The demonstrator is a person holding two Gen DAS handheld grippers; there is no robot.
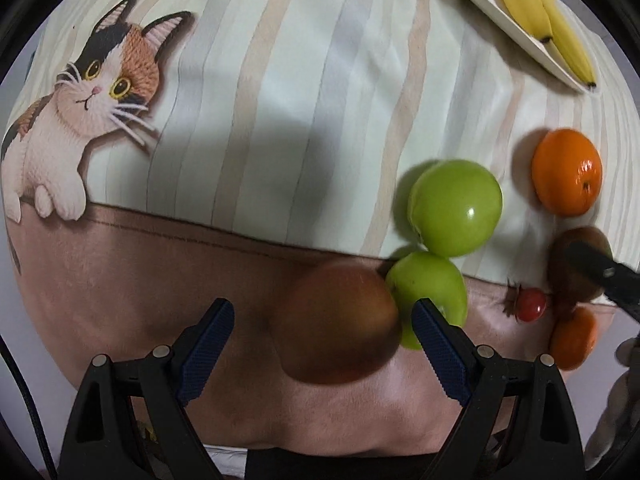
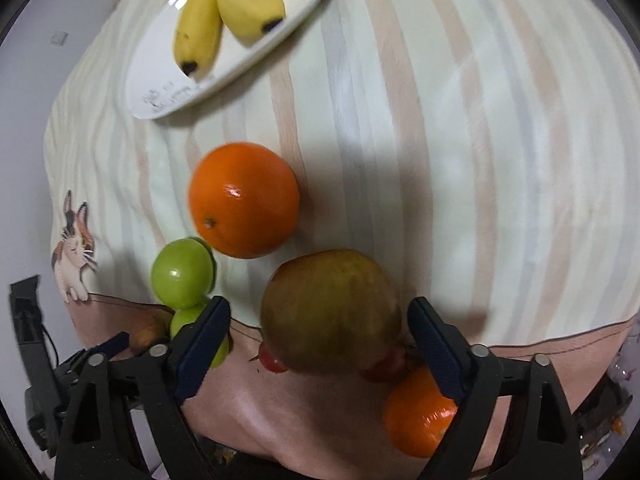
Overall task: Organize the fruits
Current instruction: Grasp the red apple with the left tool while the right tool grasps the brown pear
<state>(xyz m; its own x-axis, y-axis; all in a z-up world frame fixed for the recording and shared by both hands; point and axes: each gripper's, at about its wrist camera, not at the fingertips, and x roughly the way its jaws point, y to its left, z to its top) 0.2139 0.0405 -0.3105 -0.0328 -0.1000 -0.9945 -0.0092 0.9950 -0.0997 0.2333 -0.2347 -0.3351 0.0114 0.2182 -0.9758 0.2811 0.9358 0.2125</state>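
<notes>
The left gripper (image 1: 324, 322) pointed down over the striped cloth (image 1: 280, 80), fingers spread wide around a reddish-brown fruit (image 1: 336, 324), contact unclear. The right gripper (image 2: 320, 320) likewise stood wide around a greenish-brown fruit (image 2: 332, 312) beside an orange (image 2: 244, 200).

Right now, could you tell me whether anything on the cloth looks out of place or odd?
Nothing looks damaged or spilled. Only the two bananas lie on the white plate; the oranges, green apples and small red fruit lie loose on the striped cloth, crowded near its brown border.
</notes>
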